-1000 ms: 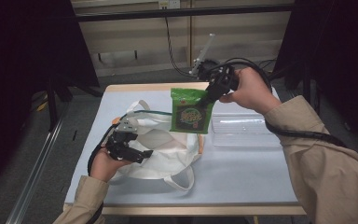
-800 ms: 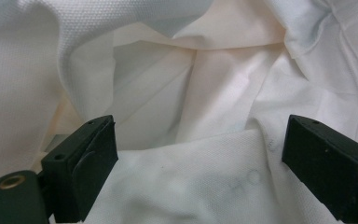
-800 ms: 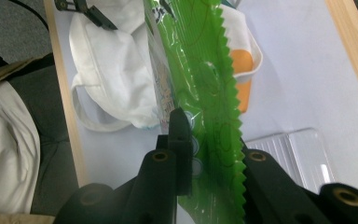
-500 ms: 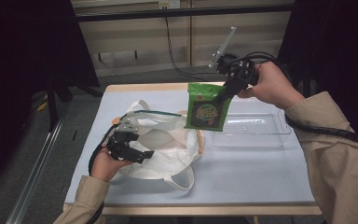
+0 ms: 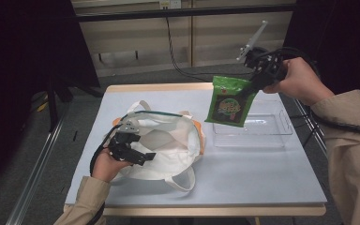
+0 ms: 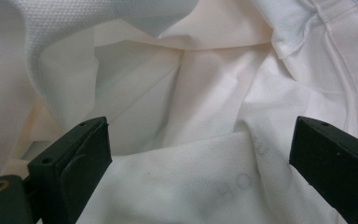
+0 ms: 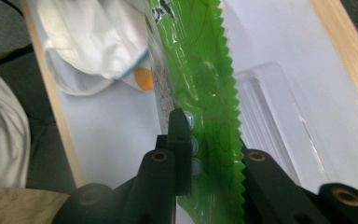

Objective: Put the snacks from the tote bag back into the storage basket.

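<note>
A green snack packet [image 5: 227, 101] hangs in the air over the left end of a clear plastic tray [image 5: 267, 133]. My right gripper [image 5: 249, 90] is shut on its top right corner, and in the right gripper view the jaws pinch the packet's [image 7: 200, 70] zigzag edge. A white cloth bag [image 5: 168, 140] lies open on the table's left half. My left gripper [image 5: 139, 157] rests at the bag's near left rim. Its jaws have just been opening and now stand wide apart [image 6: 200, 154], with loose bag fabric [image 6: 191, 84] lying between them, unpinched.
The pale blue table [image 5: 262, 178] has a wooden edge. The clear tray [image 7: 270, 116] sits at its right back part. The bag's handles [image 5: 183, 180] trail toward the front edge. A dark cable [image 5: 342, 124] runs from the right gripper over the person's sleeve.
The right gripper has carried the green packet rightward, from beside the bag's mouth to over the tray's left end. The left hand has stayed at the bag.
</note>
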